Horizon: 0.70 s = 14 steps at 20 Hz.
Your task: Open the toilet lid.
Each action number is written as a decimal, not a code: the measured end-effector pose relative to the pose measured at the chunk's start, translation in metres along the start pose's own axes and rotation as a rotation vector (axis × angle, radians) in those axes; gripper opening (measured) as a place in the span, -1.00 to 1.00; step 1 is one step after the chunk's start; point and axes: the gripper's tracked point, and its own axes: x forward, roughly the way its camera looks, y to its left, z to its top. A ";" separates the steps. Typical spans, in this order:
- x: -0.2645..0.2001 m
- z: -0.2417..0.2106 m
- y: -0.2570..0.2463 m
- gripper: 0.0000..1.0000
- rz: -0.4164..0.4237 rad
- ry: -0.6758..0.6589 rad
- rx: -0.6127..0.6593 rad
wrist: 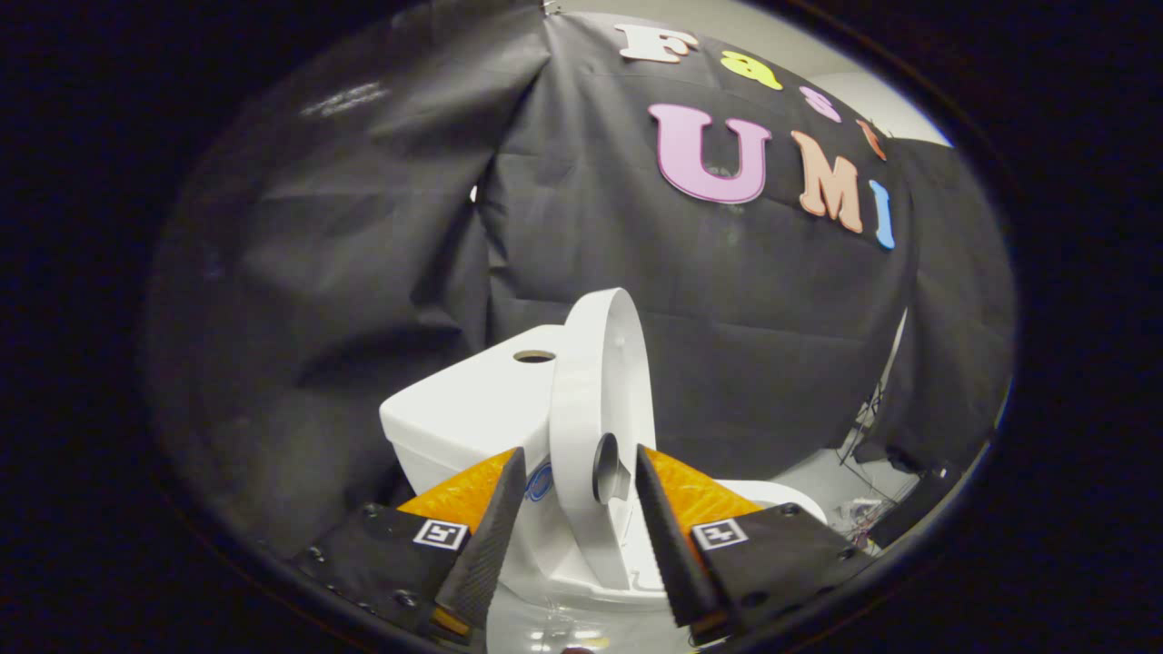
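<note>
A white toilet stands just ahead of me. Its lid [586, 381] is raised almost upright, edge-on to me, and leans back toward the white tank [463, 413], which has a round hole [534, 356] in its top. The bowl's rim [781, 495] shows below and to the right of the lid. My gripper [580, 454] is open, with the lid's lower edge between its two fingers. A narrow gap separates the left finger [495, 527] from the lid. The right finger [663, 527] sits close against the lid's inner side; I cannot tell whether it touches.
Black cloth walls close in behind and to the left of the toilet. To the right of the bowl lies a strip of grey floor [818, 472] with a thin metal stand [868, 422] and tangled cables [859, 513].
</note>
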 end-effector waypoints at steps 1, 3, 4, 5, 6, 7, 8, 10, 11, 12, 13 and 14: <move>-0.003 -0.002 -0.001 0.61 0.004 -0.004 -0.010; -0.011 -0.002 -0.010 0.81 0.001 -0.012 -0.019; -0.015 -0.001 -0.013 0.91 0.003 -0.021 -0.015; -0.019 -0.002 -0.018 0.90 -0.001 -0.028 -0.007; -0.024 -0.001 -0.022 0.93 0.001 -0.037 0.005; -0.027 0.002 -0.027 0.95 0.007 -0.046 0.020; -0.031 0.004 -0.032 0.97 0.011 -0.056 0.034; -0.040 0.008 -0.039 0.99 0.019 -0.079 0.047; -0.042 0.008 -0.044 0.99 0.020 -0.078 0.042; -0.044 0.004 -0.045 0.99 0.017 -0.068 0.032; -0.049 -0.002 -0.052 0.99 0.013 -0.047 0.019; -0.055 -0.009 -0.054 0.99 0.019 -0.025 0.014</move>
